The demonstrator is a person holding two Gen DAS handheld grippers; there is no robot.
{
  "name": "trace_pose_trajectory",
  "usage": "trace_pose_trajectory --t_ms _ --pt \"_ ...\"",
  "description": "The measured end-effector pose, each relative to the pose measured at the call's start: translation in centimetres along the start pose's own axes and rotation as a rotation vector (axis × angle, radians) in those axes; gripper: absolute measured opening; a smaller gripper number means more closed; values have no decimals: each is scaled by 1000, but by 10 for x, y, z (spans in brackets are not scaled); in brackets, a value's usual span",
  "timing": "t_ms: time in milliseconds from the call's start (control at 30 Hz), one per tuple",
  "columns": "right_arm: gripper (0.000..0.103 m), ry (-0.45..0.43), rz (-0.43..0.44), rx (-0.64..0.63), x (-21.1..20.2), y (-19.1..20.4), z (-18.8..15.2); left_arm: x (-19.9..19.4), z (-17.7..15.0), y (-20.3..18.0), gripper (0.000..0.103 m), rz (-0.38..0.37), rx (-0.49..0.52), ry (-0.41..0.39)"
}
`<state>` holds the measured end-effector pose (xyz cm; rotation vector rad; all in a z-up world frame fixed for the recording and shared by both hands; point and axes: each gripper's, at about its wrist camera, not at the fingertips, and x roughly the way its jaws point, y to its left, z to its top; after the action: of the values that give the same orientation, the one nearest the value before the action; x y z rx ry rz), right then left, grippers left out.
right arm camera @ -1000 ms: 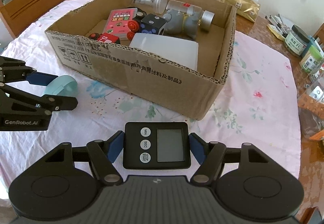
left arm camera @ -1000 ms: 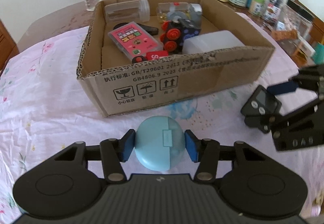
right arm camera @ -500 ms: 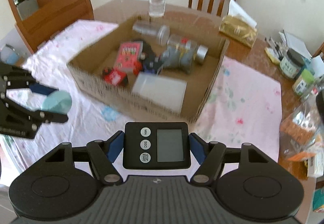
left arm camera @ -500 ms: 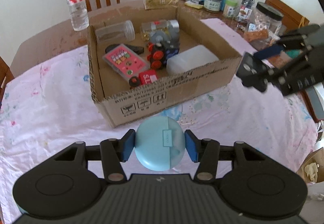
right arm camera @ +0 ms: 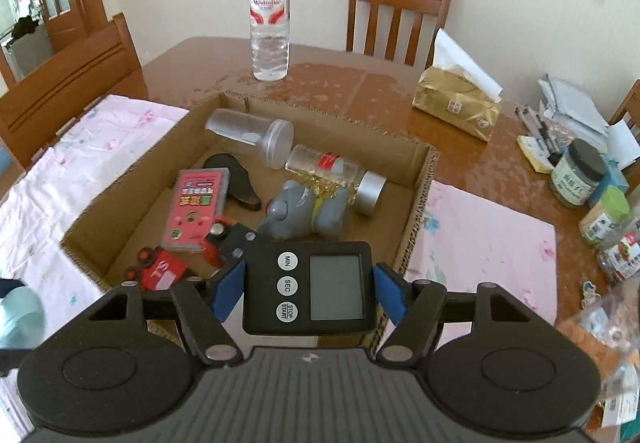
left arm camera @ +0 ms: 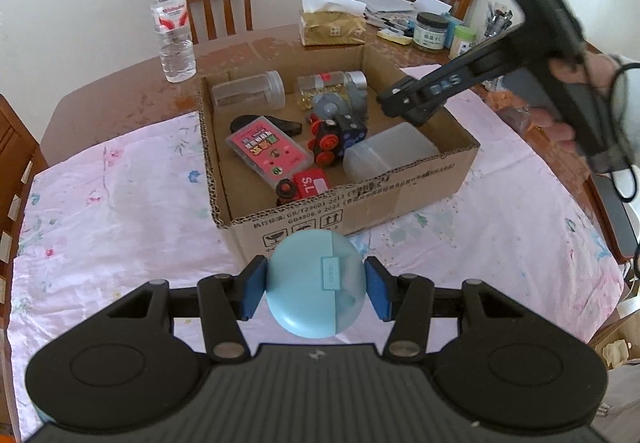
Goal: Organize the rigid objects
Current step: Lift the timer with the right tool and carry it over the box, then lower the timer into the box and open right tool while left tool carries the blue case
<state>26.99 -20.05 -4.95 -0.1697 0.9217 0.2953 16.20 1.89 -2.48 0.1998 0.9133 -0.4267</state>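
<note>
My left gripper (left arm camera: 316, 293) is shut on a round light-blue case (left arm camera: 316, 285), held above the tablecloth just in front of the open cardboard box (left arm camera: 360, 203). My right gripper (right arm camera: 310, 289) is shut on a black digital timer (right arm camera: 310, 289) with three round buttons, hovering over the near right part of the box (right arm camera: 416, 211). In the left wrist view the right gripper's arm (left arm camera: 436, 89) reaches over the box's right wall, held by a person's hand (left arm camera: 596, 71). The box holds a pink card case (left arm camera: 268, 149), a toy train (left arm camera: 336, 135), clear jars (left arm camera: 248, 93), a grey figure (right arm camera: 296, 213) and a frosted tub (left arm camera: 388, 157).
A water bottle (right arm camera: 269, 19) stands behind the box on the brown table (right arm camera: 340, 79). A gold tissue pack (right arm camera: 456, 105), jars (right arm camera: 576, 175) and pens crowd the right side. Wooden chairs (right arm camera: 396, 13) ring the table. Pink floral cloth (left arm camera: 112, 203) covers the near half.
Both grippers have risen with their loads. The right one has carried the timer from the cloth right of the box to above the box's interior; the left one stays in front of the box.
</note>
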Motion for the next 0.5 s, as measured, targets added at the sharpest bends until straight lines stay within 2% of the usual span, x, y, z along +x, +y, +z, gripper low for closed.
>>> trace_pose_trajectory --t_ms 33,167,333,500 --pt "75 -2 -5 4 2 -1 0 -1 0 1 52 1 -3 -2" --pt "102 -35 0 25 -4 -2 0 -3 1 4 52 7 -9 -7" --pt "103 -40 -12 39 -23 2 -4 0 6 8 52 3 -1 -8" --pt "103 -36 -71 73 -45 11 -12 3 17 8 52 -11 19 -20"
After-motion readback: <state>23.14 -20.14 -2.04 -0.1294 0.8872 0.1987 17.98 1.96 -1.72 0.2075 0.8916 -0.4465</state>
